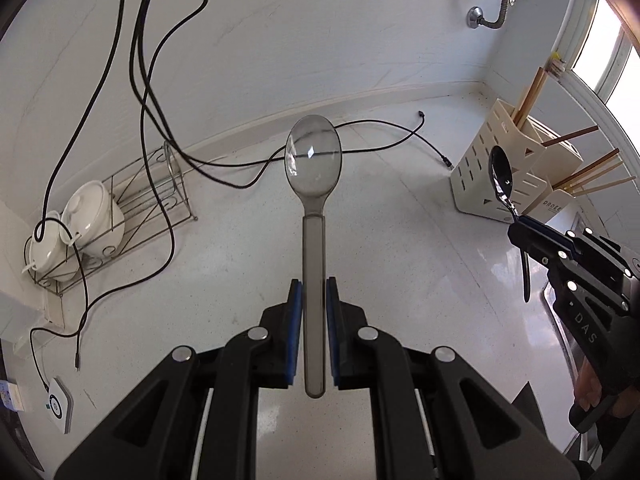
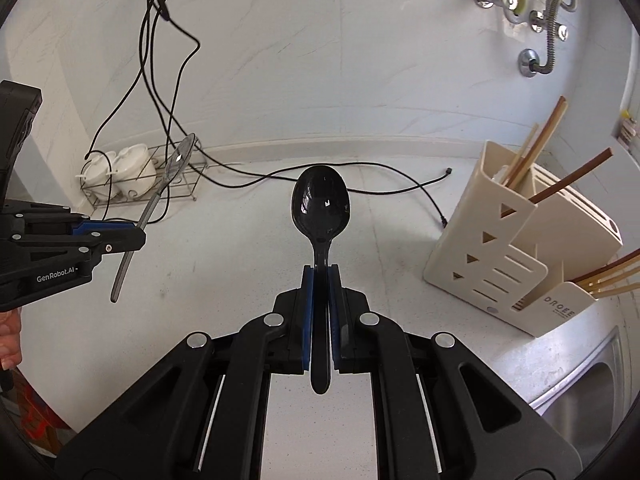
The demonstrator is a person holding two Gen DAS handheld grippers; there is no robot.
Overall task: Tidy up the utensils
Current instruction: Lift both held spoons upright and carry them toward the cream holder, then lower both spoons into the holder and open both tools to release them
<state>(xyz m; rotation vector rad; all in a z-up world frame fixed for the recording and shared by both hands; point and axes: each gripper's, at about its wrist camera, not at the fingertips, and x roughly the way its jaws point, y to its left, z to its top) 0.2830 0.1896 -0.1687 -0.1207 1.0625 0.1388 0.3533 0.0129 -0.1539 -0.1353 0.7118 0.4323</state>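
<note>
Spoons both lifted, neither stowed. Left gripper point(image 1: 313, 300) clamps clear spoon point(image 1: 313, 208) by its handle, frame centre; right gripper point(image 2: 321, 280) clamps black spoon point(image 2: 321, 208) likewise. Cream utensil holder point(image 2: 484, 248), chopsticks point(image 2: 536, 148) already inside, stands right of frame beside sink rim point(image 2: 580, 376). Counter point(image 2: 240, 280) between lies bare; cables point(image 2: 240, 172) trail behind.

A home kitchen. A pale speckled counter point(image 2: 400, 240) meets a white wall carrying chrome water valves point(image 2: 532, 20); a steel sink point(image 2: 592, 380) sits at its right edge. A cream utensil holder point(image 2: 500, 264) with chopsticks point(image 2: 536, 152) stands near the sink, and a wire rack point(image 1: 152, 200) of white lidded pots point(image 1: 92, 216) stands at the back left.
</note>
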